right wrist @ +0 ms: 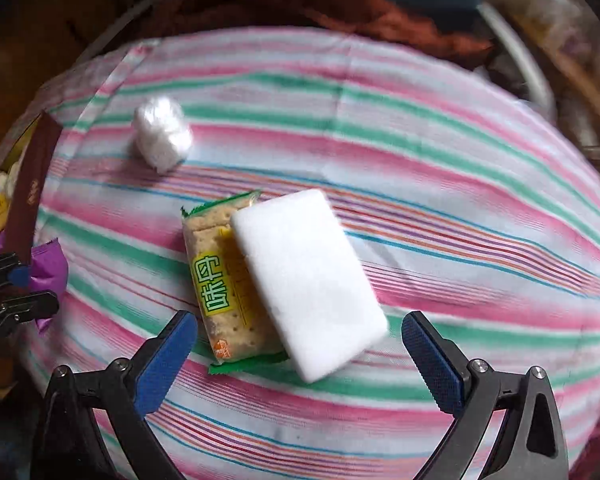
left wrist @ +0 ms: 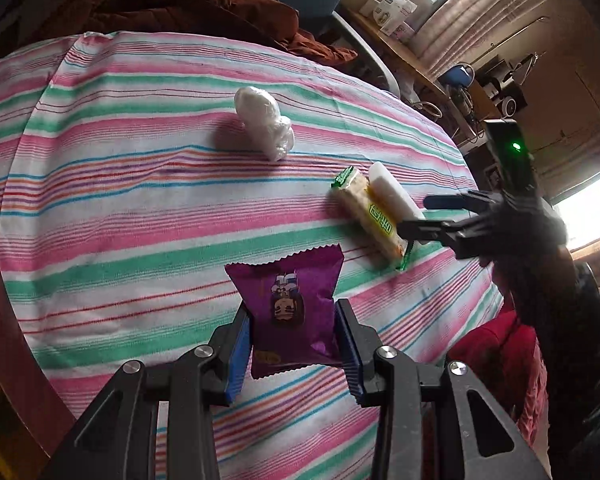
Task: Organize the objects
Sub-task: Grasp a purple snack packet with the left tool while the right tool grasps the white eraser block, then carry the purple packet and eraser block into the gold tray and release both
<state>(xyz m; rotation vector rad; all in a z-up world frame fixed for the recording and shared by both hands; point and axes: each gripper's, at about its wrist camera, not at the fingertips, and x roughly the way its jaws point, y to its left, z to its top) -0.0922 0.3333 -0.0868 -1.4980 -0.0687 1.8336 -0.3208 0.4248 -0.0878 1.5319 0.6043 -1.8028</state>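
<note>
While the left gripper [left wrist: 294, 326] clamps the purple snack packet [left wrist: 288, 304], the right gripper [right wrist: 298, 346], jaws apart, hovers over the white block [right wrist: 306, 276] beside the cracker pack [right wrist: 220, 276], likely needing to descend and close.

A round table [left wrist: 120, 184] is wearing a cloth striped in pink, green and white. Behind it a rust-brown blanket [left wrist: 220, 12] is lying heaped. Off to the right a wooden shelf [left wrist: 396, 46] is carrying white boxes [left wrist: 392, 12], beside a pale curtain [left wrist: 480, 20]. Daylight is pouring through a window [left wrist: 588, 208] at the right edge, while the rest of the room is sitting dim
</note>
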